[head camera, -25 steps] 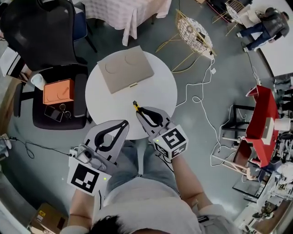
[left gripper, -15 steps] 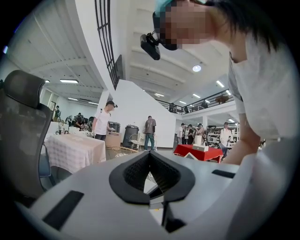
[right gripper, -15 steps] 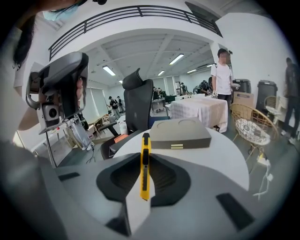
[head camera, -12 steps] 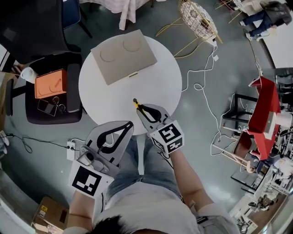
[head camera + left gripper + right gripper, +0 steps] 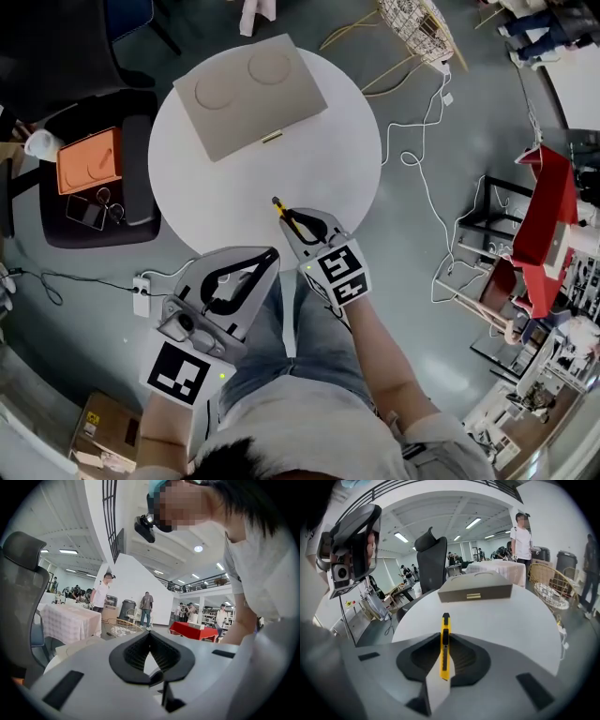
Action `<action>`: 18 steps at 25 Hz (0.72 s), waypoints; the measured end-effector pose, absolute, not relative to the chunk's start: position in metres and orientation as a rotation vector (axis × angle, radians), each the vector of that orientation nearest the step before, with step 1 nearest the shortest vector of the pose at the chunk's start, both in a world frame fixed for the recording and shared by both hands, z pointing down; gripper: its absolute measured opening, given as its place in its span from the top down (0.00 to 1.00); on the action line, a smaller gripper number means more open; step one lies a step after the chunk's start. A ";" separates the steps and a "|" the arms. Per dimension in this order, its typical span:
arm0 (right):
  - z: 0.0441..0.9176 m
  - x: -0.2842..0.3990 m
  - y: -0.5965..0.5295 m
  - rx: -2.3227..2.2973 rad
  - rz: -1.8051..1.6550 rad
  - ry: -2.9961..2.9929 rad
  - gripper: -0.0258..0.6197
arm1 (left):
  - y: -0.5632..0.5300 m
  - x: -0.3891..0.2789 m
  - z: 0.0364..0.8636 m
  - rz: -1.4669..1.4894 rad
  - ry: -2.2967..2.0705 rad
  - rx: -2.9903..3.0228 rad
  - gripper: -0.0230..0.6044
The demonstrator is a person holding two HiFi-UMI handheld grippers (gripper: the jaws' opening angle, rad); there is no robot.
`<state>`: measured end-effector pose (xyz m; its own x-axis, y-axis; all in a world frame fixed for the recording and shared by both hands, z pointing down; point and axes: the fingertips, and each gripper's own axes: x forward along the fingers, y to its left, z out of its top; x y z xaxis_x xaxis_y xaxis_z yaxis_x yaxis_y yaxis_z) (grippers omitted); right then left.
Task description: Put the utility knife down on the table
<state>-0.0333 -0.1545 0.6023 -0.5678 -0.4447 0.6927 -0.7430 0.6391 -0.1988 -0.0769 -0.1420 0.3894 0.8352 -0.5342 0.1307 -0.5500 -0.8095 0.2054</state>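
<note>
A yellow and black utility knife [image 5: 445,644] is pinched between the jaws of my right gripper [image 5: 444,654], its tip sticking out forward over the round white table [image 5: 501,620]. In the head view the knife [image 5: 284,214] points up-left from the right gripper [image 5: 302,228], which hangs over the table's [image 5: 234,187] near edge. My left gripper [image 5: 251,270] sits below the table's near rim, off the tabletop, jaws closed with nothing between them. In its own view the left gripper [image 5: 150,641] shows the pads meeting at their tips.
A flat beige box [image 5: 249,94] lies on the far half of the table, also seen ahead as the box [image 5: 474,589] in the right gripper view. A black chair with an orange box [image 5: 90,161] stands left. Cables [image 5: 422,159] and a wire basket [image 5: 427,28] lie on the floor to the right.
The head view has shifted, so the table sits higher and larger in frame. The right gripper with the knife stays over the near edge; the left gripper stays below the rim.
</note>
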 end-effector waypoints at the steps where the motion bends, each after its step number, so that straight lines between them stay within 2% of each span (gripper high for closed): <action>1: 0.607 -0.032 -0.154 0.917 0.644 -2.238 0.86 | -0.143 -0.076 0.391 0.098 -0.831 2.781 0.95; 18: 0.634 -0.036 -0.151 0.865 0.617 -2.109 0.86 | -0.149 -0.083 0.405 0.113 -0.839 2.758 0.95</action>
